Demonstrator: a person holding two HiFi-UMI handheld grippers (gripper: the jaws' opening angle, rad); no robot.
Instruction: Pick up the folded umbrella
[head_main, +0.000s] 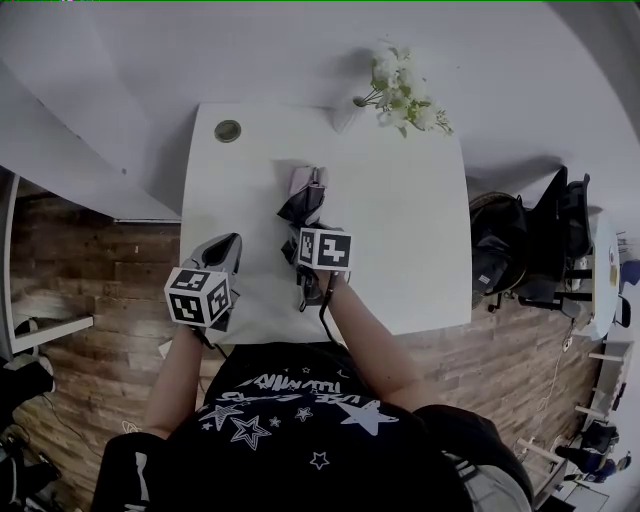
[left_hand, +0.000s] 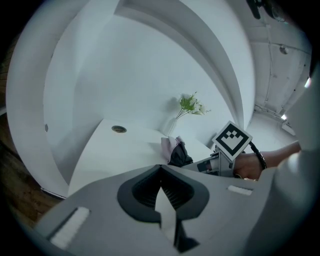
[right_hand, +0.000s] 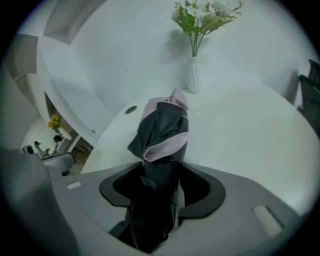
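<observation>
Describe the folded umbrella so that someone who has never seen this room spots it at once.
Find the white table with white flowers at its far edge. Near the table's middle lies the folded umbrella, its near end between the open jaws of the right gripper. It is the only bundle of cloth there: black with pale pink folds.

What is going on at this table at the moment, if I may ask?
A person with a gripper in each hand is going for the folded umbrella lying on the white table. The right gripper is open, with the umbrella's dark end between its jaws, not yet gripped or lifted. The left gripper hovers near the table's left edge, jaws together and empty.
</observation>
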